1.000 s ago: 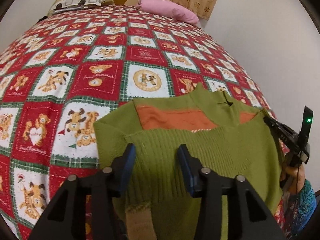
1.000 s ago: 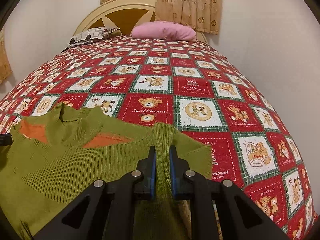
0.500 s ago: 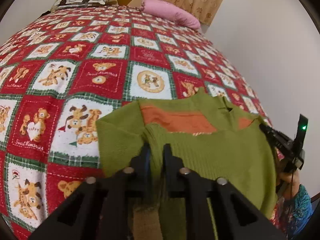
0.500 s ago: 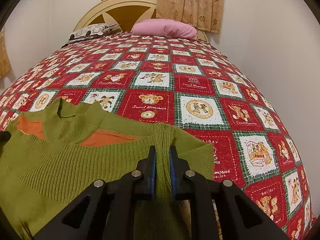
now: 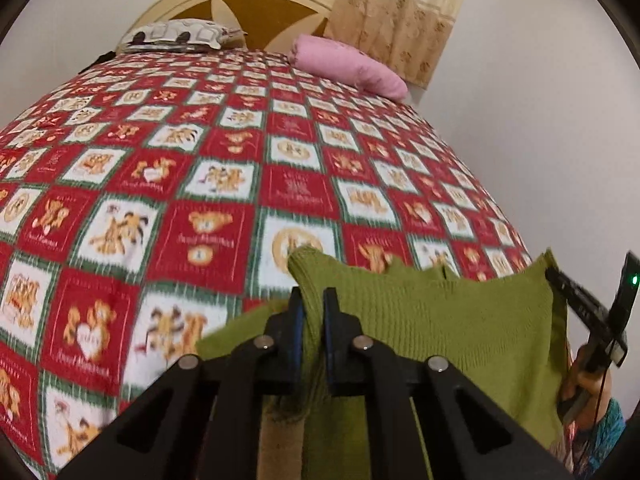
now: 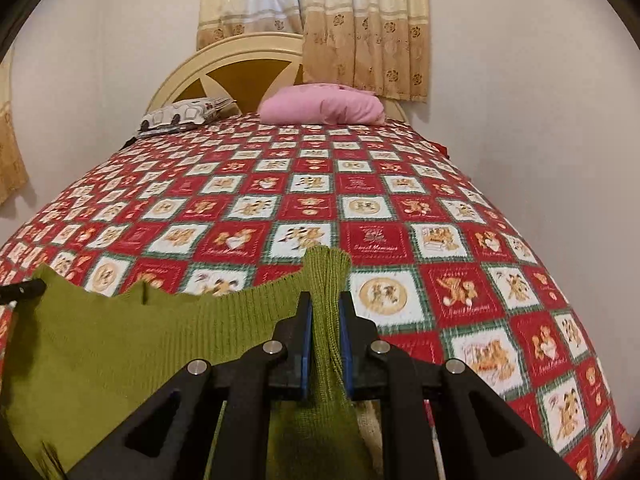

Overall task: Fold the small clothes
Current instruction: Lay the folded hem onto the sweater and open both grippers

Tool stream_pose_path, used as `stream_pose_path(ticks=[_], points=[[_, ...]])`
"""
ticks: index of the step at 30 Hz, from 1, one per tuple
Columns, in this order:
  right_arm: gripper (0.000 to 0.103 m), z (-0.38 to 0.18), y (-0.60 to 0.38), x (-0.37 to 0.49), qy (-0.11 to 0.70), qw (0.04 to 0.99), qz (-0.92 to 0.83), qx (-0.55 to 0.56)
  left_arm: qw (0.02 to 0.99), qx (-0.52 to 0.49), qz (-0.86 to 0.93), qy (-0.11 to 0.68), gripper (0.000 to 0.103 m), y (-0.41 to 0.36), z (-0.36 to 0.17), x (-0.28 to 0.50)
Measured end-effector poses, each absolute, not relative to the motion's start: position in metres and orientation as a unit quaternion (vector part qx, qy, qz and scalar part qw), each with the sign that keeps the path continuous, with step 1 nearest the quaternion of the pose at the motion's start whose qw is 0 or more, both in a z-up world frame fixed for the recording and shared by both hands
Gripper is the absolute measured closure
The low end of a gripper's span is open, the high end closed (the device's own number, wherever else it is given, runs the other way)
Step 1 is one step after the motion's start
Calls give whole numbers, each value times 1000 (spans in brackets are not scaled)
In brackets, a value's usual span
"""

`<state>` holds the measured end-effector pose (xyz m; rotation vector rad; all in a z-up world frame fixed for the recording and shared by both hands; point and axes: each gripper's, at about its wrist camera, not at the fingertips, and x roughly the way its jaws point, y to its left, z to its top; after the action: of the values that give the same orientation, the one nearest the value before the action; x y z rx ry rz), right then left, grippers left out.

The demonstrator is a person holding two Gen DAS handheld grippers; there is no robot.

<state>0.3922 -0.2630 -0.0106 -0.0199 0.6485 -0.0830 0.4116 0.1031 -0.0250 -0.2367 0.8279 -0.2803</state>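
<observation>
Sweater (image 5: 460, 328) is hanging stretched between left gripper (image 5: 313, 312) and right gripper (image 6: 325, 316), both clamping its corners, for folding above the bed's (image 6: 360, 200) near edge.

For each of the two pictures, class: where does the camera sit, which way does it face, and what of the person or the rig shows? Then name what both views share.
Left wrist: on the left gripper, facing the headboard; the right gripper and hand show.
Right wrist: on the right gripper, facing the curtain; the other gripper's tip shows at far left.
Shared: green sweater, patchwork quilt, pink pillow.
</observation>
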Motion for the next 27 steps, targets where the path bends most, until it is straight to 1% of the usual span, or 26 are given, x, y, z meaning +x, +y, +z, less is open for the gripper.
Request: stream_pose_path(ticks=[3, 5, 6, 8, 9, 10, 12, 13, 15, 18, 19, 21, 22, 24, 27], points=[[91, -45, -270, 409, 349, 936, -49, -4, 899, -112, -102, 412, 94, 100, -43, 430], [91, -62, -272, 417, 386, 922, -41, 4, 890, -102, -81, 438, 94, 97, -65, 437], [91, -62, -275, 420, 392, 920, -28, 13, 888, -95, -69, 444, 90, 96, -76, 437], [89, -63, -278, 421, 396, 918, -21, 20, 893, -86, -58, 437, 84, 95, -72, 435], [83, -63, -281, 421, 406, 913, -15, 30, 894, -72, -46, 439, 77, 92, -70, 436], [79, -62, -284, 420, 408, 912, -12, 40, 894, -65, -38, 441, 68, 91, -70, 437], [79, -47, -299, 401, 377, 922, -11, 90, 892, -75, -44, 444, 64, 96, -67, 434], [79, -33, -311, 380, 344, 930, -10, 128, 892, -89, -51, 441, 64, 102, -63, 430], [79, -17, -326, 344, 320, 933, -8, 161, 897, -113, -57, 423, 64, 115, -52, 413], [78, -9, -335, 288, 322, 935, -14, 148, 909, -96, -62, 402, 64, 121, -38, 377], [73, -9, -335, 276, 325, 935, -18, 141, 911, -91, -72, 396, 64, 120, -35, 359], [66, -16, -331, 244, 341, 932, -19, 125, 912, -86, -88, 391, 63, 116, -33, 336], [66, -21, -326, 230, 351, 929, -12, 117, 912, -86, -95, 389, 58, 113, -34, 323], [66, -29, -315, 213, 364, 927, -3, 96, 912, -89, -108, 386, 52, 104, -36, 301], [66, -45, -301, 202, 390, 918, -19, 69, 912, -82, -127, 381, 52, 86, -42, 278]])
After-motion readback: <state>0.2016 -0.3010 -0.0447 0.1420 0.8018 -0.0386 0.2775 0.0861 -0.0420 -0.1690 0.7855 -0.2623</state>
